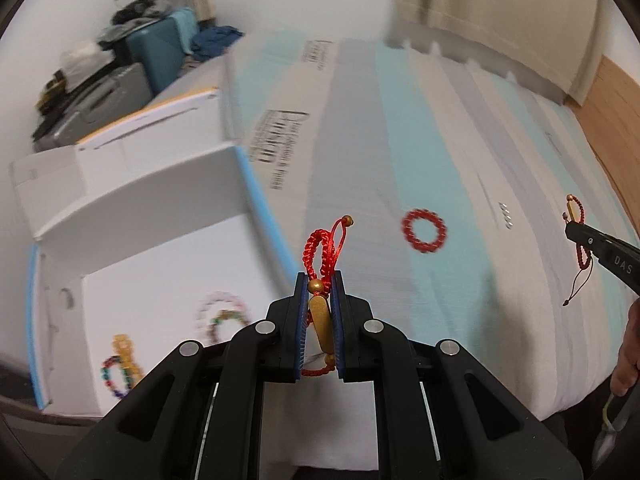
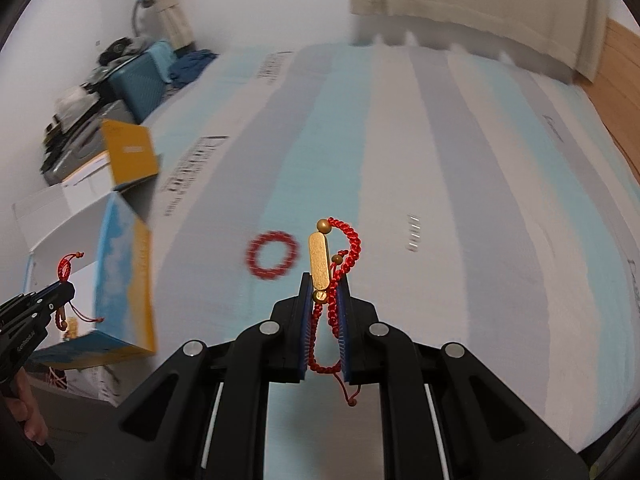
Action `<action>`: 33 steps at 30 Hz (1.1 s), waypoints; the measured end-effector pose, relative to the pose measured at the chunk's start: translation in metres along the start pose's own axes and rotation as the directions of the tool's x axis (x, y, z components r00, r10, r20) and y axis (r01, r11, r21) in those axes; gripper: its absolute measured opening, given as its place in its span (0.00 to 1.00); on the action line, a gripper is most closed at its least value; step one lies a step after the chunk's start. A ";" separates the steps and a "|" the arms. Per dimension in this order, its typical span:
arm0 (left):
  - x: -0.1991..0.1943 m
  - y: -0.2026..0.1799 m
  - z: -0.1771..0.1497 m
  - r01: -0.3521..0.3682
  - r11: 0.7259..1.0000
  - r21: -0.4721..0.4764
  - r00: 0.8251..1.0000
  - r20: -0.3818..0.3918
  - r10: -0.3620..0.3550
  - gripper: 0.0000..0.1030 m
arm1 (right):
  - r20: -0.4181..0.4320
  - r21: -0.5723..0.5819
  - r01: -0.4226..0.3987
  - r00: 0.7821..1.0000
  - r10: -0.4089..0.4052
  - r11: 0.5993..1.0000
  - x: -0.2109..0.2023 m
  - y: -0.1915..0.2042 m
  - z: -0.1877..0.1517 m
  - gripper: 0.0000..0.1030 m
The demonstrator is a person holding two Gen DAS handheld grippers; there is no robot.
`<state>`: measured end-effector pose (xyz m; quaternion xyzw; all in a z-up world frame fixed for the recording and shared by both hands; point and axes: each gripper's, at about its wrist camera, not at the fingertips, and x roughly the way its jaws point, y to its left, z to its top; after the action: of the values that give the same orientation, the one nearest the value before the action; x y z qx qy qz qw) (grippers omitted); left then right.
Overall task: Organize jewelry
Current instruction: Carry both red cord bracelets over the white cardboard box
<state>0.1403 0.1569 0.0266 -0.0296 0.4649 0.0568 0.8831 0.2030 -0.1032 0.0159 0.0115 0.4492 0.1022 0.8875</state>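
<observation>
My left gripper [image 1: 319,280] is shut on a red braided cord bracelet with a gold bar [image 1: 321,324], held above the striped bed beside the open white box [image 1: 168,292]. My right gripper [image 2: 325,286] is shut on a second red cord bracelet with a gold bar [image 2: 320,256]. Each gripper shows in the other's view, the right one [image 1: 576,232] at the right edge and the left one [image 2: 66,290] at the left. A red bead bracelet [image 1: 424,232] lies on the bed between them; it also shows in the right wrist view [image 2: 273,260]. Several bead bracelets [image 1: 222,316] lie inside the box.
The bed [image 2: 440,160] has blue, grey and white stripes. A small silver item [image 2: 413,232] lies on it past the red beads. The box has a blue and yellow outer wall [image 2: 124,280]. Suitcases and clutter [image 1: 152,52] stand at the far left by the wall.
</observation>
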 end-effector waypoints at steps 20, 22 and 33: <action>-0.045 0.165 -0.042 -0.130 0.968 -0.216 0.991 -0.015 0.129 0.10 | -0.026 -0.239 -0.191 0.981 0.191 0.952 -0.008 0.225 -0.005 0.10; -0.042 0.178 -0.047 -0.137 0.963 -0.233 0.991 -0.030 0.133 0.10 | -0.041 -0.257 -0.202 0.979 0.199 0.945 -0.005 0.242 -0.009 0.10; -0.008 0.232 -0.072 -0.170 0.937 -0.307 0.981 -0.142 0.131 0.10 | -0.198 -0.317 -0.248 0.961 0.192 0.915 0.046 0.316 -0.037 0.10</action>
<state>0.0470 0.3786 -0.0075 -0.1388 0.5024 0.1964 0.8305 0.1464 0.2125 -0.0073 -0.0989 0.4915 0.2781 0.8193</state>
